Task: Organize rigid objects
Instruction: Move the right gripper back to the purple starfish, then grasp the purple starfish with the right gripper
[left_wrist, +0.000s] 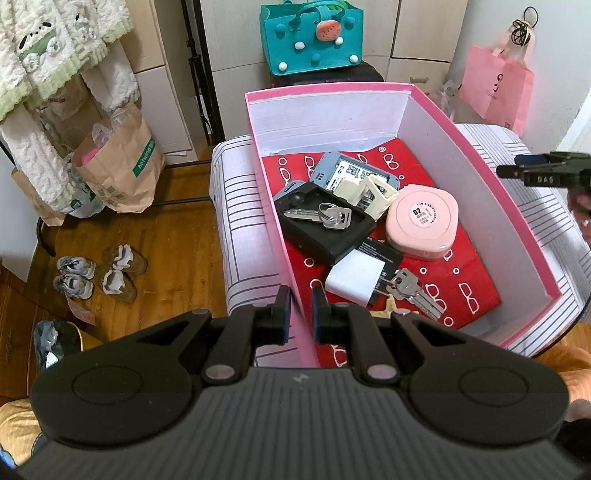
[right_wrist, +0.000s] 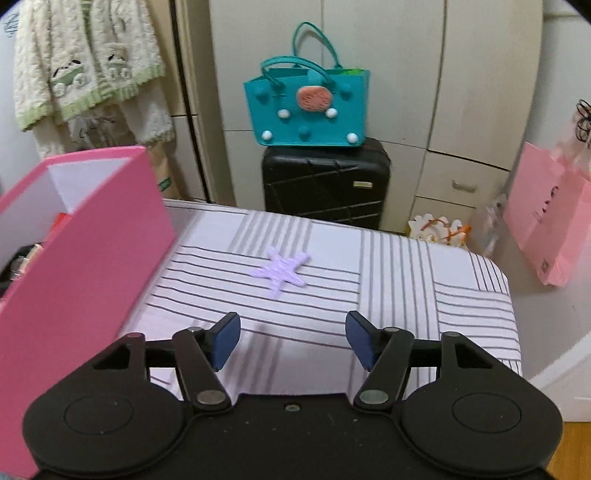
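One purple star (right_wrist: 282, 272) lies alone on the striped cover (right_wrist: 406, 295), just right of the pink box (left_wrist: 480, 155), and the right gripper (right_wrist: 291, 341) faces it with jaws wide apart and nothing between them. The star appears to be the last loose piece, so the step in hand looks like the reach for it. The next move calls for a descent onto the flat, thin shape, a pinch across its arms, and a lift over the box's right wall.

The left gripper (left_wrist: 300, 314) sits at the box's near-left wall, jaws drawn together on that wall (left_wrist: 291, 258), apparently steadying it.

Inside the box, on red paper (left_wrist: 472, 258), the count runs: two sets of keys (left_wrist: 330, 216), one on a black tray (left_wrist: 325, 229) and one near the front; one pink round case (left_wrist: 423, 221); one white charger (left_wrist: 354, 278); one cream clip (left_wrist: 369, 192); one grey device (left_wrist: 343, 171); one dark flat slab under the charger.
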